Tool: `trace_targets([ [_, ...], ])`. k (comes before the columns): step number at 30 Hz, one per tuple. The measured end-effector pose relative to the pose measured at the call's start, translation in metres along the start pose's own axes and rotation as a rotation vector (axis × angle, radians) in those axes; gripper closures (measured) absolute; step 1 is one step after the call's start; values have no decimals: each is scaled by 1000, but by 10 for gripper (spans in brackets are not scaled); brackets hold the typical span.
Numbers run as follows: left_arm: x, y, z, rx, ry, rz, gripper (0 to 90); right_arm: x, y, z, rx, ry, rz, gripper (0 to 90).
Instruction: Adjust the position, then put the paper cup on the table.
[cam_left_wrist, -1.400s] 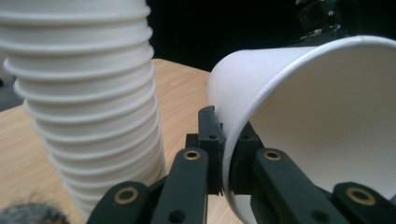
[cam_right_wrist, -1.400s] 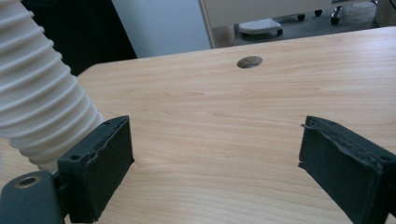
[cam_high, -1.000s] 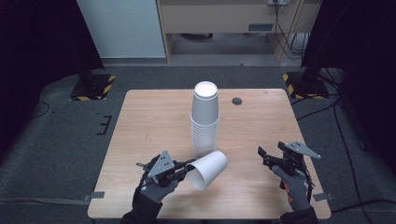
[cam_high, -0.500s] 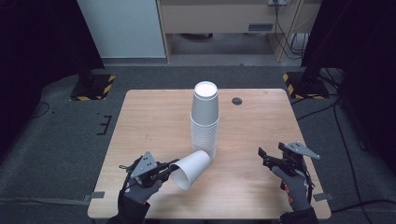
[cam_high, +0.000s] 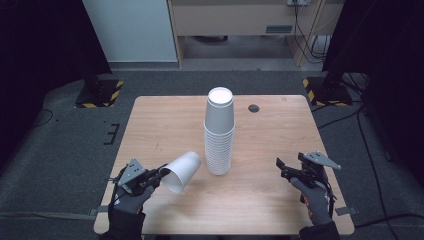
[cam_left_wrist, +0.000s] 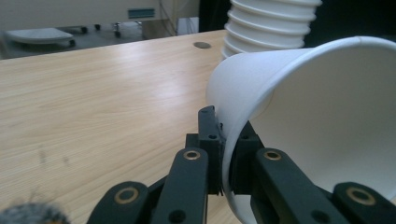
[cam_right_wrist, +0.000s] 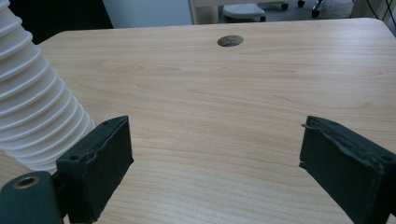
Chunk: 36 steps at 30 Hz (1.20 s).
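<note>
One cup held sideways, next to a tall stack of cups.

The left tongs (cam_high: 159, 174) pinch the rim of a white cup (cam_high: 181, 171), one jaw inside and one outside, so the cup lies tipped on its side with its open mouth facing the person. It hangs just left of the cup stack (cam_high: 219, 132), near the stack's bottom, and seems to be a little above the surface (cam_high: 150, 125), though that is hard to tell from up high. Holding it by the rim is likely an easy way to carry one thin cup. The right tongs (cam_high: 283, 168) wait wide open and hold nothing, well to the right of the stack. The left gripper view shows the pinch on the rim (cam_left_wrist: 224, 149) up close, which the high view cannot. The right gripper view shows the ribbed rims of the stack (cam_right_wrist: 32, 107) and a small round hole (cam_right_wrist: 229, 40) in the surface beyond the stack.
</note>
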<state>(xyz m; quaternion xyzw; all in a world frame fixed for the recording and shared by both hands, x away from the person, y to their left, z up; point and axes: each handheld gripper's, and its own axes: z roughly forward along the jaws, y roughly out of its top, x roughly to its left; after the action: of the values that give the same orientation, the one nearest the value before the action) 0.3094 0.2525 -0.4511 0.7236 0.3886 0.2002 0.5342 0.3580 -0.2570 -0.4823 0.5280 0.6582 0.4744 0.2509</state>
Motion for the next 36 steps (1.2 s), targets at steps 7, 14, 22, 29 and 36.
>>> trace_targets([
  [7,15,3,-10,30,80,-62,854,-1,0,1,8,-5,-4,95],
  [14,19,9,-10,82,114,-87,854,-2,0,0,11,-8,-8,94],
  [22,29,16,-7,179,132,-112,853,-4,0,1,18,-18,-11,94],
  [29,36,24,-1,281,174,-115,855,-4,-2,3,37,-35,-42,94],
  [36,44,41,10,393,201,-124,855,-3,-3,2,49,-35,-51,93],
])
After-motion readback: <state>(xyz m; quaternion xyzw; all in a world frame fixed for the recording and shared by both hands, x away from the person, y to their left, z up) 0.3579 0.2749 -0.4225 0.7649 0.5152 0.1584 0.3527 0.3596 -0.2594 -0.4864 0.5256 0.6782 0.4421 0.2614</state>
